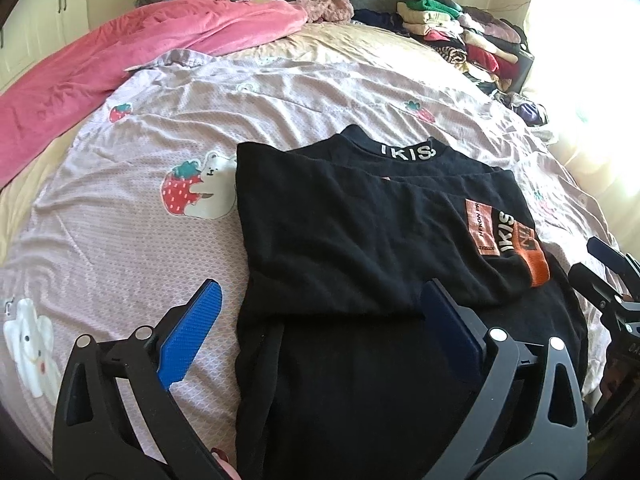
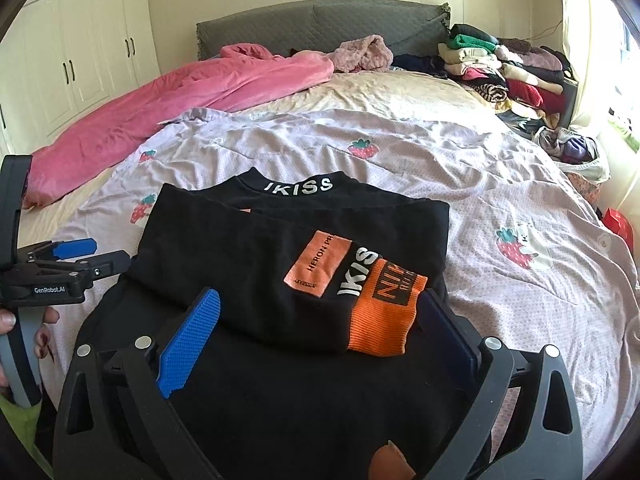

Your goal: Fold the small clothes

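Black knit top with orange patches (image 2: 280, 264), half folded on the bed.
Left tool (image 1: 320, 312) and right tool (image 2: 320, 320) both gape wide above it, gripping nothing.

A home bedroom: bed (image 2: 400, 92), wardrobe (image 2: 80, 60), stacked clothes (image 2: 500, 72)

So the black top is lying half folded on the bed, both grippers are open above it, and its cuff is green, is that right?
Not quite. The cuff is orange, not green, as the right wrist view shows. The rest holds: the black top lies half folded on the bed, with the left gripper and right gripper open.
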A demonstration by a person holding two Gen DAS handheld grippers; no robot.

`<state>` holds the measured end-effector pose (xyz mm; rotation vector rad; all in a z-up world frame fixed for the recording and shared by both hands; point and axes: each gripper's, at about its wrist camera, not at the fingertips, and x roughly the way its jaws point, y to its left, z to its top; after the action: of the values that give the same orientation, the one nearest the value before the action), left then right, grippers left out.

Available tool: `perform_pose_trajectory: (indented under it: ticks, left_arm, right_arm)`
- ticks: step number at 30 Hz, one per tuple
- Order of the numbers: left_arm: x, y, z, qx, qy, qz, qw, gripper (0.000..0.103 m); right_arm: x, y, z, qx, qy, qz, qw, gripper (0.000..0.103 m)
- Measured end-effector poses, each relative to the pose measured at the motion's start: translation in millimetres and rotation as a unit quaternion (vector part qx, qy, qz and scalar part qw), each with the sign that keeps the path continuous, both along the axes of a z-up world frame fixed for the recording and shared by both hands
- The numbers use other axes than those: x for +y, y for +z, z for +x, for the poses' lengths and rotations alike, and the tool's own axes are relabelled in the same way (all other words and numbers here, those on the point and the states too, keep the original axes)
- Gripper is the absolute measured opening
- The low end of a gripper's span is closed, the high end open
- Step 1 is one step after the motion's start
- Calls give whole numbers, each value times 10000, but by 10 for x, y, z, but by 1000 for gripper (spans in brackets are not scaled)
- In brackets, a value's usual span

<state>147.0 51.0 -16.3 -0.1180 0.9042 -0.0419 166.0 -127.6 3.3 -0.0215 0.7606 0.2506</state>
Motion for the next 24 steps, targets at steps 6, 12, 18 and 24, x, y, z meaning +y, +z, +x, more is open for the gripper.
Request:
perform_pose_trajectory:
  ticks: [6, 12, 18, 24]
  left_arm:
    - [41, 101, -79, -102, 15, -33, 9999, 93]
    - [74, 180, -156, -183, 35, -50, 9998, 93]
    - [142, 235, -233, -245, 104, -63, 9996, 93]
    - [219, 292, -349, -331, 121, -124, 9993, 93]
  right_arm:
    - [-59, 65, -62, -72, -54, 12, 10000, 98]
    - [-153, 133, -145, -147, -136, 46, 9998, 98]
    - [-280, 213, -236, -245, -249, 59, 9994, 98]
    - [-442, 335, -424, -410, -336, 85, 9986, 98]
